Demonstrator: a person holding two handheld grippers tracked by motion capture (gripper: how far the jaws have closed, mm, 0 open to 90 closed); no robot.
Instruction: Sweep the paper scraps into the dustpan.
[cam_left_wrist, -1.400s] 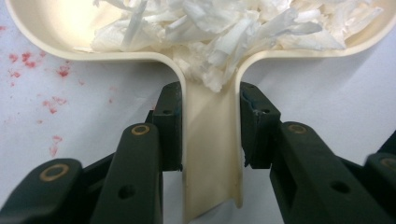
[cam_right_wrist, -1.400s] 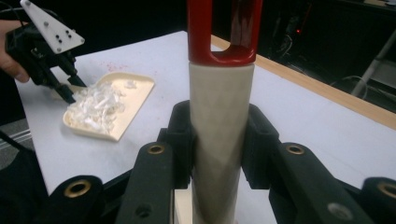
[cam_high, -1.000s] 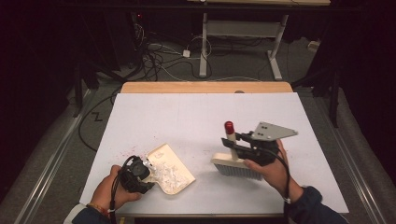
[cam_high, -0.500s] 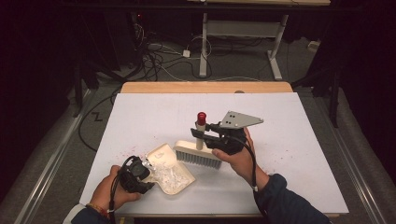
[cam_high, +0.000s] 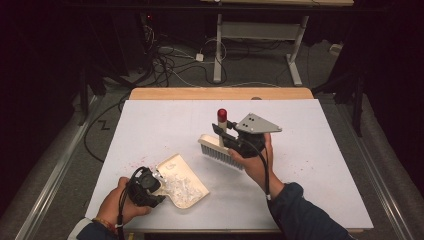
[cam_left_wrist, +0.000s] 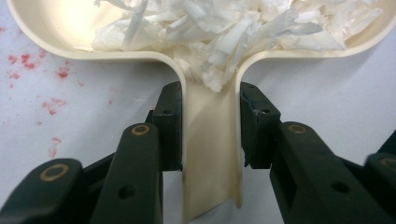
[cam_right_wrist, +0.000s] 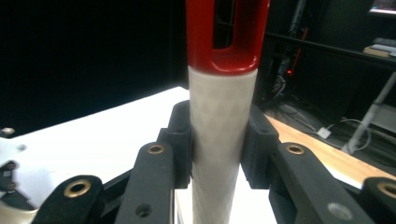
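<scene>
At the left of the high view we see the left gripper (cam_high: 145, 186) low near the table's (cam_high: 320, 150) front edge, held in the person's left hand (cam_high: 116, 204); its jaws pinch the short handle of a cream dustpan (cam_high: 186, 182), and in the left gripper view the pads (cam_left_wrist: 169, 126) press that handle from both sides. The dustpan lies flat on the white table and holds a heap of white paper shreds (cam_left_wrist: 233, 28) (some spill down into the handle channel). Small red flecks (cam_left_wrist: 44, 70) dot the table beside the pan. Further right, well apart from the pan, the right gripper (cam_high: 231, 140) is held in the right hand (cam_high: 255, 162); its jaws clamp the white, red-tipped handle of a brush (cam_high: 220, 150), gripped on the white part in the right gripper view. The handle stands upright, with the bristles pointing down at the table, near its middle.
</scene>
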